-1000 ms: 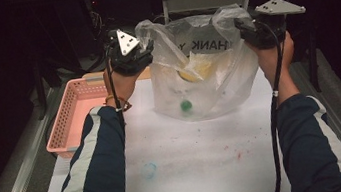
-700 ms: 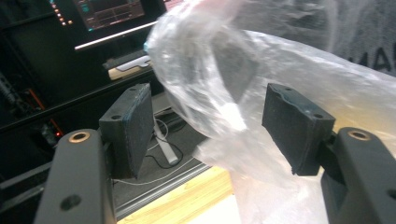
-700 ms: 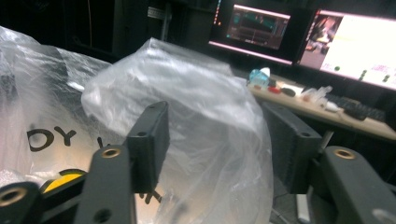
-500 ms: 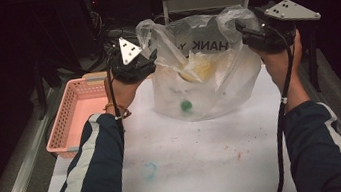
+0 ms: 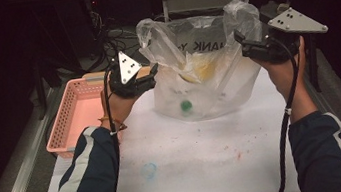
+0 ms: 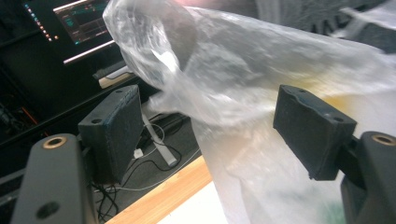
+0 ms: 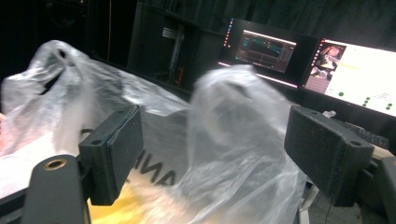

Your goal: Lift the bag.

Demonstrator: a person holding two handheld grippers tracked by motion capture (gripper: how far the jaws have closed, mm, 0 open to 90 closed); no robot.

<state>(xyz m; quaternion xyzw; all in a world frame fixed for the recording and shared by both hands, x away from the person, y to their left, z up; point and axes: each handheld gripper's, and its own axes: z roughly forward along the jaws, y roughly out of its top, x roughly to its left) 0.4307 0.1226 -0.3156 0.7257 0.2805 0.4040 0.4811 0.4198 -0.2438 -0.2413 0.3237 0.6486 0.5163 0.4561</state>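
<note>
A clear plastic bag (image 5: 206,78) with printed lettering stands at the back of the white table (image 5: 207,156). Inside it lie something yellow (image 5: 200,69) and a small green thing (image 5: 186,105). My left gripper (image 5: 151,72) sits just left of the bag's left handle (image 5: 152,33). Its jaws have just been opening, and in the left gripper view (image 6: 210,116) the film (image 6: 224,84) hangs loose between the pads. My right gripper (image 5: 241,41) is at the right handle (image 5: 240,15). It too has just been opening, with the handle (image 7: 233,121) standing free between its pads (image 7: 219,140).
A pink mesh basket (image 5: 77,114) sits at the table's left edge, next to my left forearm. A faint blue stain (image 5: 149,170) marks the sheet near the front. Lit monitors (image 7: 364,74) stand behind the bag in the right gripper view. Metal rails run along both table sides.
Both grippers have opened and let the bag's handles go. The left one has dropped lower and nearer; the right one has drifted right. The bag stands on its own.
</note>
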